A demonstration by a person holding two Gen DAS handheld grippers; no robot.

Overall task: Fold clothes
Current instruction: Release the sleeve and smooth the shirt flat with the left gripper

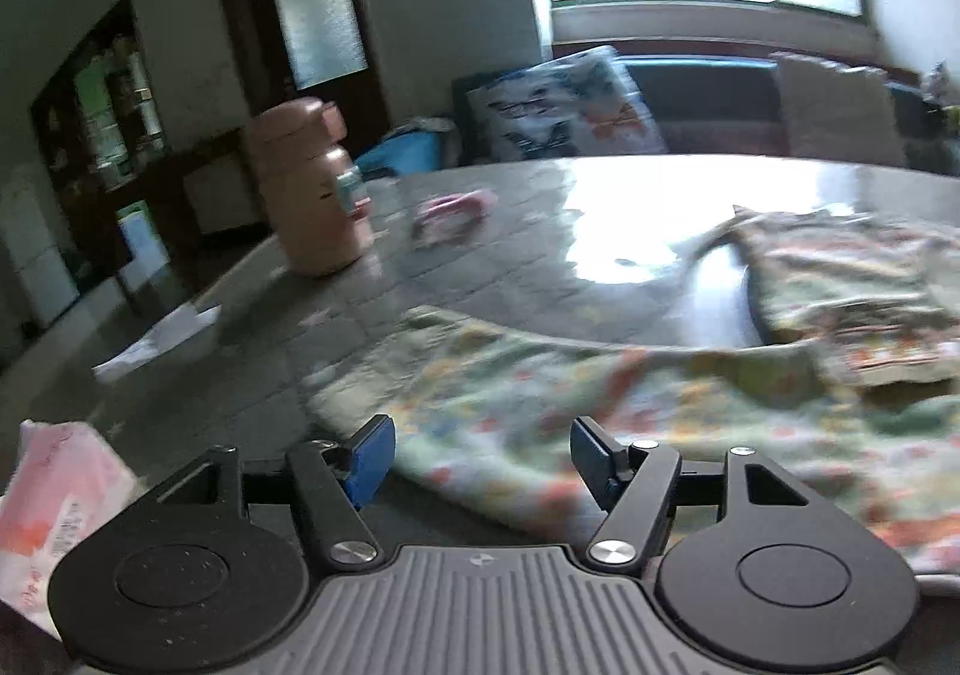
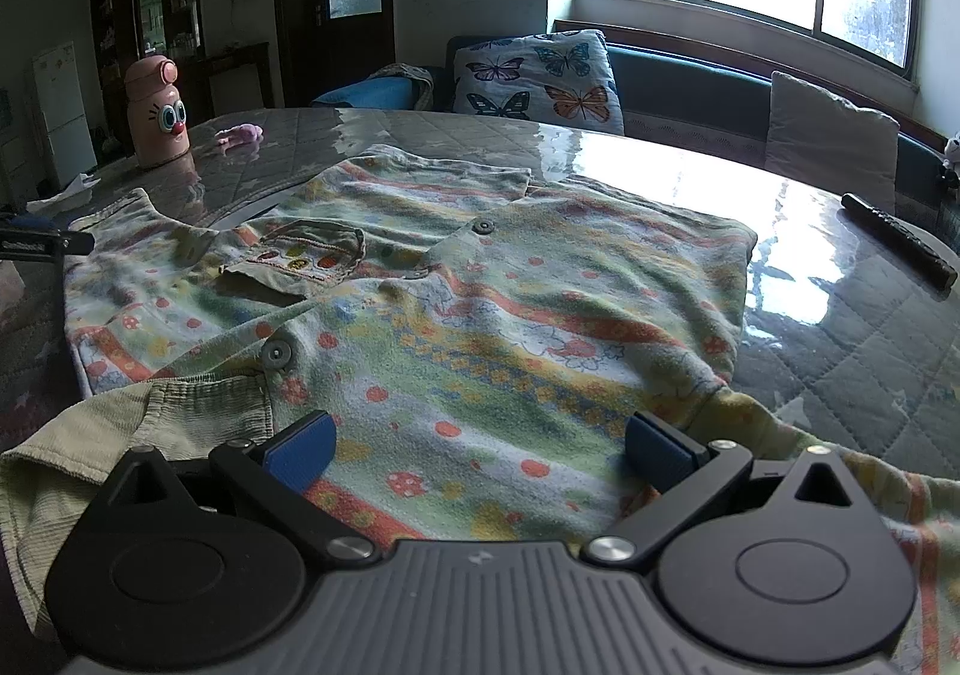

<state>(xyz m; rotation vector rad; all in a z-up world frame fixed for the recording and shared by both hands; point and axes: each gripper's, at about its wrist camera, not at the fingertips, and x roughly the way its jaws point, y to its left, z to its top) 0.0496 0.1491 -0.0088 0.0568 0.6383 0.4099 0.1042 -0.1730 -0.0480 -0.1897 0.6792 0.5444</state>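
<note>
A small green patterned child's shirt [image 2: 480, 315] with buttons and a chest pocket lies spread flat on the glossy quilted table [image 2: 840, 327]. My right gripper [image 2: 480, 450] is open, its blue pads just above the shirt's near hem. In the left wrist view the same shirt [image 1: 600, 411] lies blurred ahead and to the right. My left gripper [image 1: 483, 459] is open and empty over the shirt's near left edge. The left gripper also shows at the far left of the right wrist view [image 2: 36, 243].
A pink cartoon bottle [image 2: 157, 114] stands at the table's far left, with a pink toy [image 2: 240, 135] beside it. A dark remote [image 2: 900, 249] lies at the right. A pink tissue pack [image 1: 54, 513] sits near left, white paper [image 1: 156, 342] beyond. Cushions line a bench behind.
</note>
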